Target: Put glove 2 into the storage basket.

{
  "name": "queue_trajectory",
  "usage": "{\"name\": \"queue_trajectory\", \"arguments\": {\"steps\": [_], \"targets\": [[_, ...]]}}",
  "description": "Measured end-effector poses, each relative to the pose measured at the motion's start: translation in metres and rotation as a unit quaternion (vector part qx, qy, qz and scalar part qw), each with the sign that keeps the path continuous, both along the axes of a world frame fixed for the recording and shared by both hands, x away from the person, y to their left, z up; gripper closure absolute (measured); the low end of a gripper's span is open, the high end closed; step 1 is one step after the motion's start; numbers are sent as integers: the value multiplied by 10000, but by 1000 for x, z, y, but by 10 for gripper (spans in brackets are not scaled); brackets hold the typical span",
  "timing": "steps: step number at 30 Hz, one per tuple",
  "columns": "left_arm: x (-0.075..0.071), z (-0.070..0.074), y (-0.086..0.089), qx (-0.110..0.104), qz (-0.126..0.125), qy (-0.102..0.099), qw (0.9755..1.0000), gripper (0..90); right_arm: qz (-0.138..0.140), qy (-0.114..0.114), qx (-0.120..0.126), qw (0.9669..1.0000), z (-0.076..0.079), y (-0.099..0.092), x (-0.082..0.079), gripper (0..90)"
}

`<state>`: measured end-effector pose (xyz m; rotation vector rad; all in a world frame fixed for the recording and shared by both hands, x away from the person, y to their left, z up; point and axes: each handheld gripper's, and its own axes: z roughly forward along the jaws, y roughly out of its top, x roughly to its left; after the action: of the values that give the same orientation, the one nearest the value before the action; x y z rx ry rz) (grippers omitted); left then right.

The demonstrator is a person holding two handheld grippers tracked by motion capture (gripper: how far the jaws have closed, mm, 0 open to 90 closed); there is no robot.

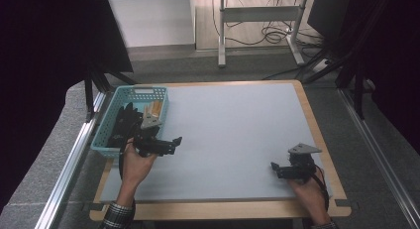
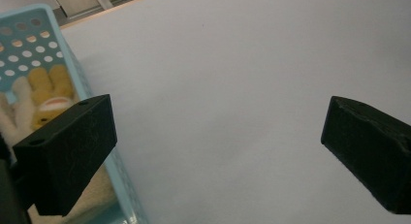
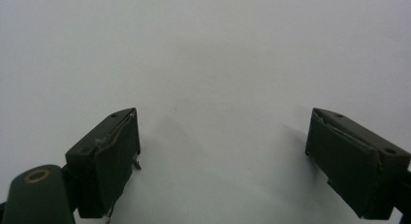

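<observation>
Holding my left gripper (image 1: pixel 171 142) just right of the turquoise basket (image 1: pixel 110 122), at the table's left side; its jaws stand wide apart w/ nothing between them. In the left gripper view the jaws frame bare grey mat (image 2: pixel 232 88), and the basket's perforated wall (image 2: pixel 29 44) sits at the left edge, right beside the left-hand jaw. Inside the basket I see a yellow and cream plush toy (image 2: pixel 46 95); can't tell exactly what it is. From the high view the basket also holds dark items (image 1: pixel 121 121) and something orange-tan (image 1: pixel 155 108) near its far right corner, too small to name.

My right gripper (image 1: pixel 277 168) is near the table's front right corner, well apart from the basket, low over the mat (image 1: pixel 233 130). Jaws also spread wide, nothing grasped; the right gripper view shows plain mat (image 3: pixel 213 64) between them plus their shadows.

Both hands grip the handles from the near edge; left hand (image 1: pixel 134 164), right hand (image 1: pixel 308 190). A checked sleeve (image 1: pixel 116 215) shows on the left forearm. Wooden table rim (image 1: pixel 218 210) runs round the mat.
</observation>
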<state>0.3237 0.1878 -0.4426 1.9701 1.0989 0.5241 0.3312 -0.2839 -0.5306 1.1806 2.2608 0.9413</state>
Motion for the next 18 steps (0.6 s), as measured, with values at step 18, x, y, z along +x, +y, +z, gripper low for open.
{"name": "queue_trajectory", "arguments": {"steps": [18], "targets": [[-12, -14, -22, -51, -269, 5, 9996, 0, 23, 1, -2, 10000, 0, 0, 0, 120]]}}
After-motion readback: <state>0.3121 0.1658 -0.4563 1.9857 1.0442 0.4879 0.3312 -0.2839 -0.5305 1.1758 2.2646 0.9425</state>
